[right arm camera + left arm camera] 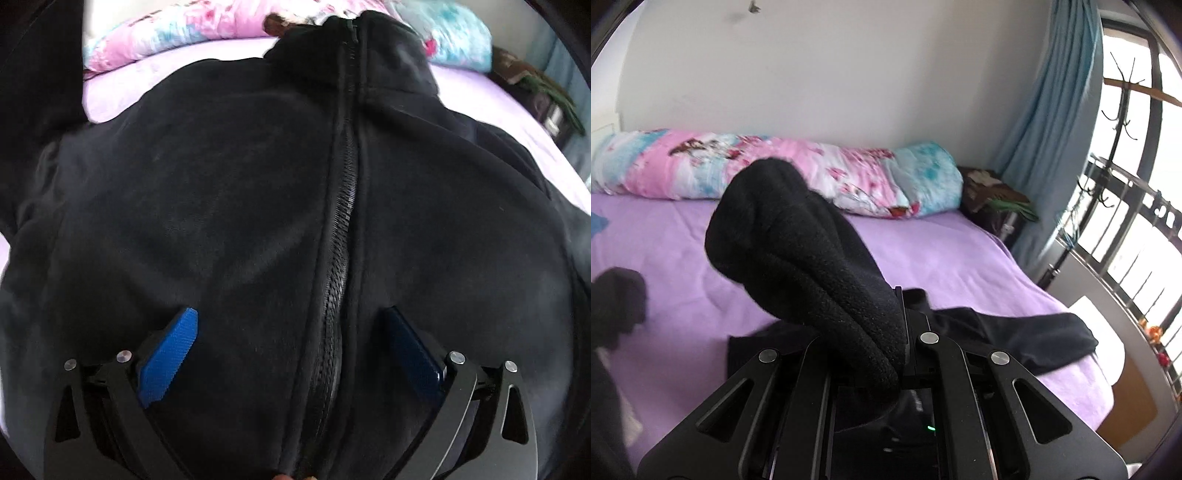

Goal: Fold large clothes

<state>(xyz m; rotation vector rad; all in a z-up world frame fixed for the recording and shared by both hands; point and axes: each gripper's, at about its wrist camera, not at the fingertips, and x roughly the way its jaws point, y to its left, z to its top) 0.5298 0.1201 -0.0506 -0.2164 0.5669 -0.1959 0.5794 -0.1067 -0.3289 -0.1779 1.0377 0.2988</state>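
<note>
Left gripper (901, 332) clenched on a fleece bunch, right fingers (170, 354) splayed over the black jacket (229, 206) on the bed (960, 258); I should carry the fold across, keeping the zipper (343, 206) straight.

No readable text, labels, brands or numbers in either view.

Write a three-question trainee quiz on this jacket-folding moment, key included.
1. True or false: the right gripper is open over the black jacket.
2. What has the left gripper clamped? A) black fleece fabric B) the floral bolster C) the blue curtain
3. Fill in: the jacket's zipper is zipped ____.

Key: 1 true; 2 A; 3 shut.
</note>
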